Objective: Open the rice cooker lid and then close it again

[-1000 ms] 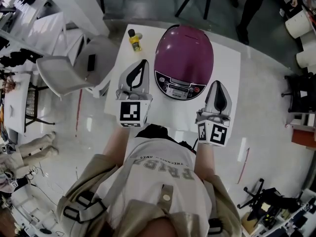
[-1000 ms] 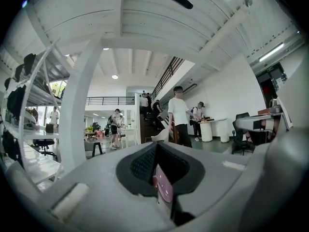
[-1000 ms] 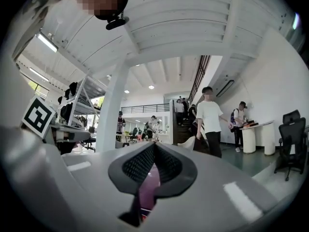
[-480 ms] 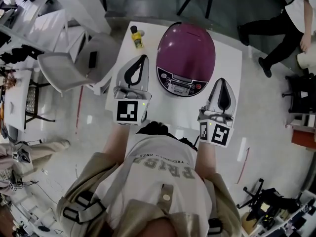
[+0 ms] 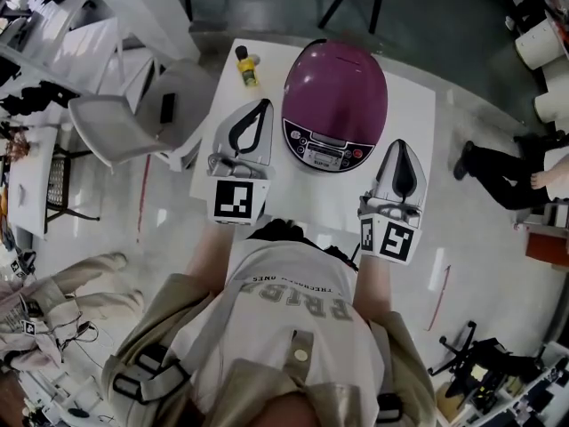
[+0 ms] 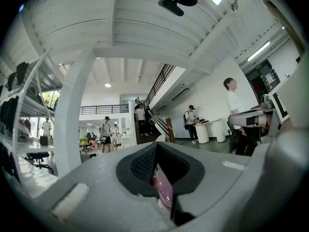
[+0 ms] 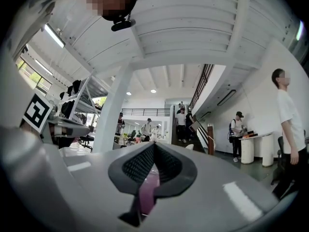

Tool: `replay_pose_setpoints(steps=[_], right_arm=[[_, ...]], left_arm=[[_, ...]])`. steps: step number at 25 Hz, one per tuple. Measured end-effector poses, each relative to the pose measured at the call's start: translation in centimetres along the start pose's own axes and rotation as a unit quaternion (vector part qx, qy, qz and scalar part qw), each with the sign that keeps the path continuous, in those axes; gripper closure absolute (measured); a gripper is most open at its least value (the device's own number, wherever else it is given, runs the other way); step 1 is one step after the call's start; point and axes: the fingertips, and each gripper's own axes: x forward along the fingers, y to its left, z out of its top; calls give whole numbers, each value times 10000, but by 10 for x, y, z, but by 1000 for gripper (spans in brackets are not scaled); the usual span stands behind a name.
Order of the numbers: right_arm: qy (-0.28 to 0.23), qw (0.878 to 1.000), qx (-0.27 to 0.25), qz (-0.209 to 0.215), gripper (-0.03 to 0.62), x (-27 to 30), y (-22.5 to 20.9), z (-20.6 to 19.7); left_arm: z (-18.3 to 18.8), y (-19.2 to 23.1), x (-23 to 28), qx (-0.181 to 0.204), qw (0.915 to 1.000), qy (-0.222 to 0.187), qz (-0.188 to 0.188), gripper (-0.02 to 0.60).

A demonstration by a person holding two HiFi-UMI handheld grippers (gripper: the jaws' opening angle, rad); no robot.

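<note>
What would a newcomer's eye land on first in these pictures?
The glossy purple dome-shaped rice cooker, lid down, stands in the middle of the white square table. The grey left gripper and right gripper flank it, both with jaws together and nothing between them. A small yellow bottle stands near the table's far left corner.

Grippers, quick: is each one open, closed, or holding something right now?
Left gripper: closed, holding nothing.
Right gripper: closed, holding nothing.
</note>
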Motion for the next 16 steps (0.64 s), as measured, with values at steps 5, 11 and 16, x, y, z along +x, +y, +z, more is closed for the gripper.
replay_pose_setpoints(steps=[5,11,16], right_arm=[[22,10000,3,-17,594,-1,-2,-1],[34,10000,-31,-55,594,-2,-7,-1],[53,10000,-41,-70,594,-1,-10,-2]], left_arm=[[-3,-2,1,16,10000,60,-48,572],[-1,-5,6,23,10000,30,-89,572],[-2,-10,10,24,9999,41,-145,572]])
